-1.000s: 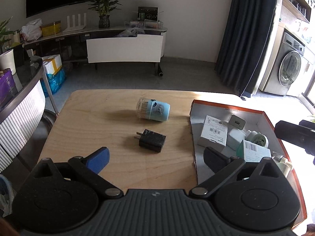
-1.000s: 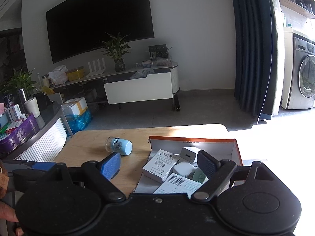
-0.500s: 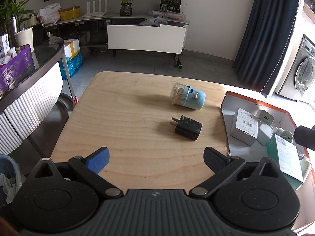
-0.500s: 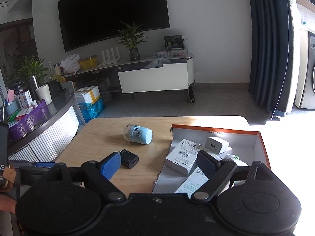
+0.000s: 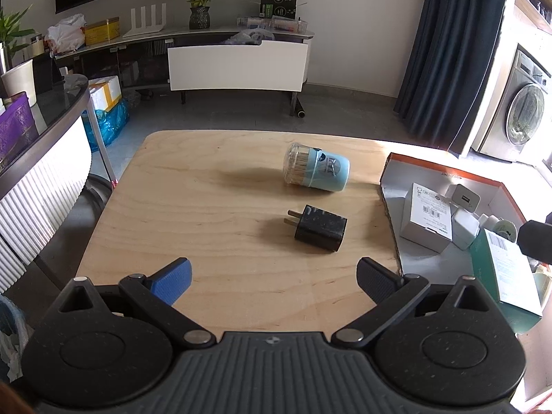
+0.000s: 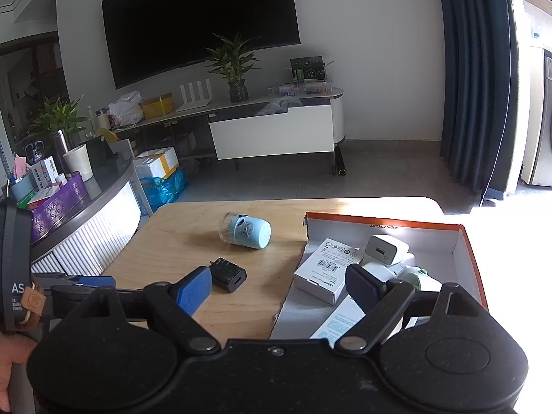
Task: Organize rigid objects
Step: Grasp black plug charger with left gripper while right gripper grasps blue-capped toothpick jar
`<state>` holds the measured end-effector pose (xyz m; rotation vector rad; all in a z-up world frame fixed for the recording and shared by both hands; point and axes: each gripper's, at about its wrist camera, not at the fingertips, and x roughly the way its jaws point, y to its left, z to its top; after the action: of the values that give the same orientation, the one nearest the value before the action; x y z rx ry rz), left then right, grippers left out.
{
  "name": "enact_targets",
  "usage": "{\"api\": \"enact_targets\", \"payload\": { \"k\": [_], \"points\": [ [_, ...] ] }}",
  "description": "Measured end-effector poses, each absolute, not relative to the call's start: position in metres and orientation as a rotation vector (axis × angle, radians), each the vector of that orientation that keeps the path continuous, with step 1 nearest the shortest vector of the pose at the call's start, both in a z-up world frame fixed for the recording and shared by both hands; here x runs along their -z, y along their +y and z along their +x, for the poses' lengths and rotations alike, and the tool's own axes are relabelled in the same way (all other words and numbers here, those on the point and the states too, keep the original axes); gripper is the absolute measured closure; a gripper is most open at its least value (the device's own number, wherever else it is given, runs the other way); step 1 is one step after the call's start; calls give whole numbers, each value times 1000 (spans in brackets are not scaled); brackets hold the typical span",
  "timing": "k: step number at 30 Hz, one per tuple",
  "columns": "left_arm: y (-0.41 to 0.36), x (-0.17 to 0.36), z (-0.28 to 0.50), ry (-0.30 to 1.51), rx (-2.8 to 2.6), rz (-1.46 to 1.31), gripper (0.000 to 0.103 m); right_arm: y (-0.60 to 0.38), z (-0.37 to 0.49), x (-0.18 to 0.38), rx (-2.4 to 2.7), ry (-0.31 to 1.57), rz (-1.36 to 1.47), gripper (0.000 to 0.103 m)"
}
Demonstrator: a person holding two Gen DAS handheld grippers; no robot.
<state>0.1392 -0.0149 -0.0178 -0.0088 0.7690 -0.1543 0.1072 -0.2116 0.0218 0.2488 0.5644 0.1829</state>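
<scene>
On the wooden table (image 5: 193,207) lie 2 loose things: a black charger (image 5: 320,226) flat on its side with its prongs pointing left, and beyond it a blue toothpick jar (image 5: 316,171) tipped over, its clear end facing left. They sit near each other but do not touch. At the table's right edge stands an orange-rimmed box (image 5: 445,174) holding a white carton (image 5: 427,217), a white charger (image 5: 465,198) and a green-and-white pack (image 5: 507,269); other small items in it are partly hidden, so I cannot name them with confidence.

The left gripper (image 5: 272,277) hovers over the near edge of the table with its jaws spread wide and nothing between them, the black charger just ahead. The right gripper (image 6: 277,286) is also spread wide and empty, hanging over the seam between table and box, with the black charger (image 6: 227,274) just beyond its blue left finger (image 6: 193,289).
</scene>
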Motion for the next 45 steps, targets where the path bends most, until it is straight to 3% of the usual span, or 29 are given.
{"api": "enact_targets", "payload": {
  "k": [17,21,23,25,35,45],
  "points": [
    [-44,68,201,701,359,161,1,-224,119,-12,-160,554,300,3],
    [-43,74,203,689,391,171,12,-223,124,-9,-160,563,304,3],
    [-41,73,203,665,395,164,23,-223,127,-7,-166,565,307,3],
    [-39,72,201,647,399,149,43,-219,131,-6,-174,570,307,3],
    [-8,59,195,676,306,72,42,-194,165,-5,-228,612,292,3],
    [49,26,174,668,174,-23,42,-133,251,8,-221,716,321,1]
  ]
}}
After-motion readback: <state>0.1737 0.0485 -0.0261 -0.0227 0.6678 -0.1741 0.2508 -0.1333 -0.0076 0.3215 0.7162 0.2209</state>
